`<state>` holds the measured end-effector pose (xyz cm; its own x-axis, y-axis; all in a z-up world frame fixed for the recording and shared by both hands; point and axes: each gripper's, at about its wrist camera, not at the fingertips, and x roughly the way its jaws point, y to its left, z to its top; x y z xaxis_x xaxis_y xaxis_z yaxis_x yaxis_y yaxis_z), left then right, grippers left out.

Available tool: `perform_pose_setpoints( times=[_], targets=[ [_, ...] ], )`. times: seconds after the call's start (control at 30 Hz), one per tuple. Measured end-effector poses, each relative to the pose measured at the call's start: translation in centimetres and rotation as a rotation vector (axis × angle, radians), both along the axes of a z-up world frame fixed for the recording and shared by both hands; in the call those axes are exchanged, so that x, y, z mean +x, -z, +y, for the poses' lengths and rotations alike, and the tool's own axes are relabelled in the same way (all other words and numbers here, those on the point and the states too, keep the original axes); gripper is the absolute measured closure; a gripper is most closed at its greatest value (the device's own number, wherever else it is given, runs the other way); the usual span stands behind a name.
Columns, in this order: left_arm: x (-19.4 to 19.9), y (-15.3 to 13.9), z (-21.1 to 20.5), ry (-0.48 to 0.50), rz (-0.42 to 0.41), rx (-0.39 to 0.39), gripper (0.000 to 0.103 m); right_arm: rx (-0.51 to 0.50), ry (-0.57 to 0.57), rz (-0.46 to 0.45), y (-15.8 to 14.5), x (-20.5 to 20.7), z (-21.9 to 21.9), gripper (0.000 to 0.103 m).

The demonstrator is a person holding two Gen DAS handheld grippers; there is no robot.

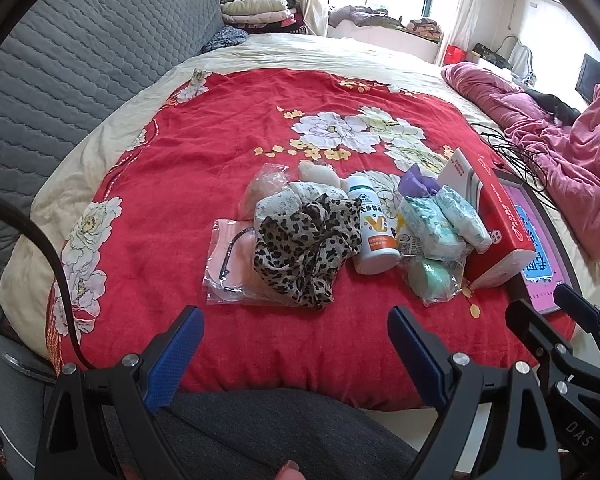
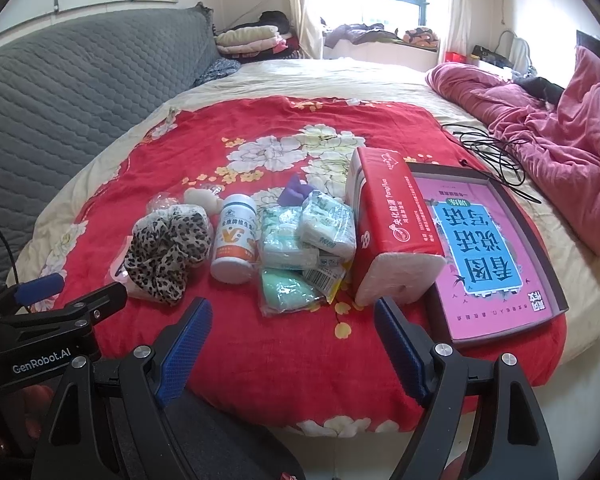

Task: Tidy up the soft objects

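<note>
Both of your hand-held grippers are hanging back at the near edge of the bed with nothing in them: the left hand-held gripper [image 1: 294,344] has its jaws wide apart, and so does the right hand-held gripper [image 2: 292,338].

Using the white bottle [image 2: 235,247] as the landmark: the leopard-print scarf [image 2: 168,254] is bunched up just left of it, on top of a clear bag with something pink inside [image 1: 230,266]. Touching the bottle on its right are the tissue packs [image 2: 308,236], with a green sponge in a clear wrapper [image 2: 288,290] in front of them. Further right the red tissue box [image 2: 388,236] leans against the dark tray [image 2: 556,280], which holds a pink book [image 2: 496,264].

What I'd watch for: that pile is tight. Go for the scarf carelessly and you'll probably drag the pink bag along or knock the bottle over, since the fabric sits right against it. The sponge's wrapper looks slippery too, so a shallow pinch could slide off.

Readable stuff: "GenRobot.AI" on the left unit in the right view and "DAS" on the other in the left view. The bottle, box and book carry Chinese text I can't read reliably.
</note>
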<state>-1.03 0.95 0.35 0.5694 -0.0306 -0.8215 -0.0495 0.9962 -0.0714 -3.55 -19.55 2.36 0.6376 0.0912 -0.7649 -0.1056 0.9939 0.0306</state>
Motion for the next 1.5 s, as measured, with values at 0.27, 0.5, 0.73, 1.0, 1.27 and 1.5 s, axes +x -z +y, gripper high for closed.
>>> perform_pose_setpoints(
  times=[0.27,0.5,0.73,1.0,1.27,1.5],
  targets=[
    [0.4,0.7,0.9,-0.010,0.019,-0.037,0.010,0.000,-0.002,0.005,0.2,0.2,0.0,0.019],
    [1.4,2.1,3.0,-0.037,0.052,-0.145,0.010,-0.004,-0.002,0.017,0.8,0.8,0.1,0.019],
    [3.6,3.4,4.3,-0.054,0.061,-0.219,0.018,-0.015,0.000,0.005,1.1,2.3,0.1,0.019],
    [6.8,5.5,3.7,-0.037,0.107,-0.170,0.040,-0.056,-0.016,0.019,2.1,5.3,0.2,0.019],
    [8.1,7.0,3.7,-0.024,0.131,-0.186,0.057,-0.081,0.016,0.044,3.0,8.6,-0.2,0.019],
    [8.7,7.3,4.1,-0.010,0.130,-0.213,0.084,-0.096,-0.010,0.045,3.3,10.5,0.7,0.019]
  ],
)
